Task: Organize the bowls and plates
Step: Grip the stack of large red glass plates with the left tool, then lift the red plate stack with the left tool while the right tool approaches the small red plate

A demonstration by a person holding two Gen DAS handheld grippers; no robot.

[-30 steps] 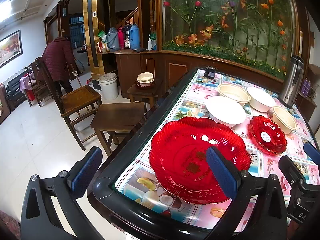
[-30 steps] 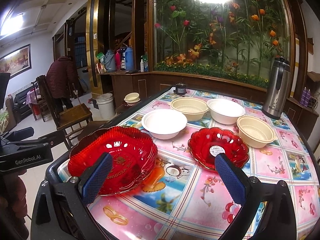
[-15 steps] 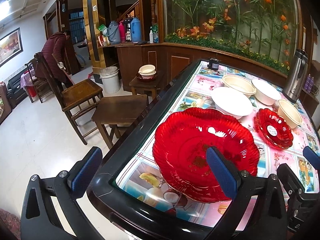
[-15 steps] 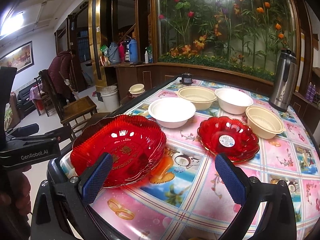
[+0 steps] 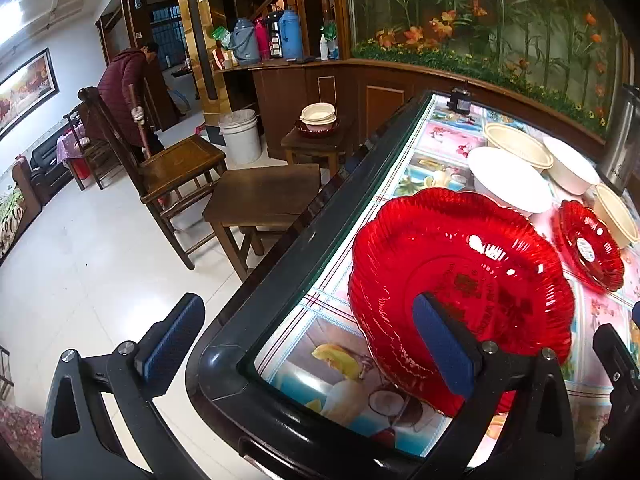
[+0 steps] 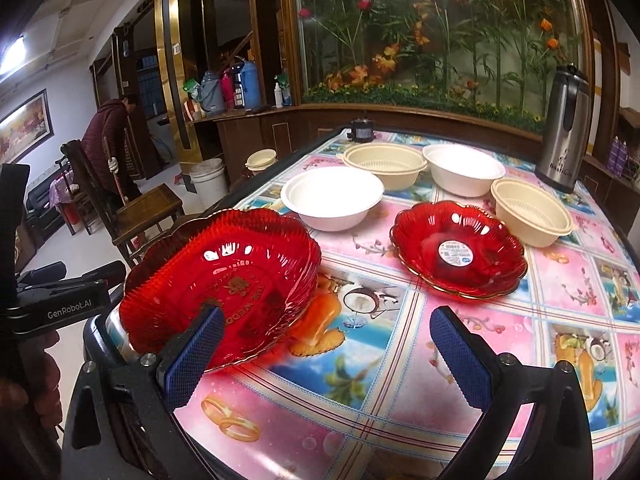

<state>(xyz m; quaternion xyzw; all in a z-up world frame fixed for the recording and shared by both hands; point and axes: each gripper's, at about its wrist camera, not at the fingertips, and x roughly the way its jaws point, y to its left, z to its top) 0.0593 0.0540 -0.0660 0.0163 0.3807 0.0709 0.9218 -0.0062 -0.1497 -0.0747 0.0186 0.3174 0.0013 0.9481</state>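
A large red glass plate (image 5: 460, 280) (image 6: 224, 280) sits near the table's front left corner; its rim looks layered, like a stack. My left gripper (image 5: 308, 344) is open, straddling the table corner, its right finger in front of the plate's near rim. My right gripper (image 6: 328, 356) is open over the tablecloth, its left finger at the plate's near edge. Further back lie a smaller red plate (image 6: 460, 252) (image 5: 588, 248), two white bowls (image 6: 332, 196) (image 6: 464, 172) and two cream bowls (image 6: 384, 164) (image 6: 532, 216).
A steel thermos (image 6: 568, 140) stands at the table's back right, and a small dark jar (image 6: 362, 130) at the far edge. Left of the table are a wooden stool (image 5: 264, 192), a chair (image 5: 180, 164) and a side table with stacked bowls (image 5: 318, 116). A person (image 5: 124, 92) stands far left.
Both grippers have moved in closer to the large red plate, which now fills more of each view. Nothing has been grasped. The person in the background has bent forward.
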